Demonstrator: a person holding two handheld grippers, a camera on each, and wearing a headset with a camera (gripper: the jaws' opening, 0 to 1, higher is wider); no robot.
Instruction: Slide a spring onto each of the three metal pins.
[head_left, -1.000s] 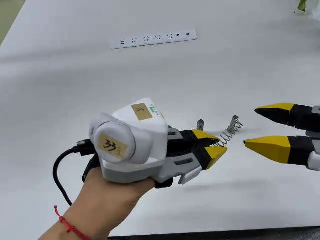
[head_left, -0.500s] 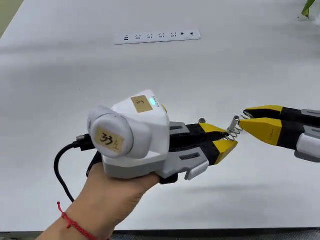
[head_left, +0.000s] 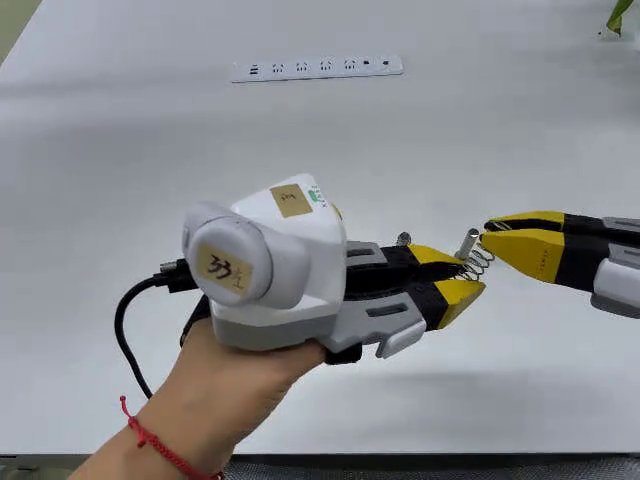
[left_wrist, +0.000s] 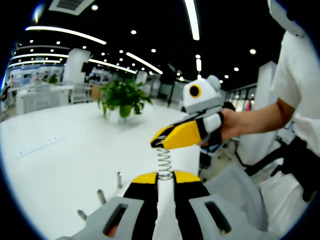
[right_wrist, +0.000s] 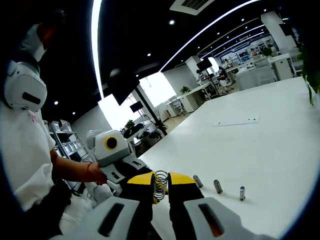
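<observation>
Nearest to us, a hand (head_left: 225, 390) with a red cord at the wrist holds the left gripper (head_left: 466, 277), and a black cable (head_left: 125, 320) loops off the gripper's rear. Its yellow-tipped jaws are clenched on one end of the spring (head_left: 476, 261), which is held in the air above the white table (head_left: 150, 180). The right gripper (head_left: 486, 231) sits at the right edge, its jaws closed on the spring's other end. Both claws grasp the same spring between them.

The head view gives us the spring sideways and short, half masked by the tips. The left gripper view shows us its length, with coils rising straight from that gripper's own tips to the right gripper's tip. The right gripper view looks at the coil nearly end-on, seated between its two jaws, with the left gripper's white body just behind.

Beyond the grippers, the three pins (right_wrist: 218, 186) stand upright in a row on the table, apart from the held spring. We count all three in both gripper views. In the head view we make out one top above the left gripper's jaws. In the right gripper view two look ribbed and the third smooth, but we cannot tell whether springs sit on them.

Farther back lies a power strip (head_left: 317, 68), and a plant (left_wrist: 122, 97) stands at the table's far end.
</observation>
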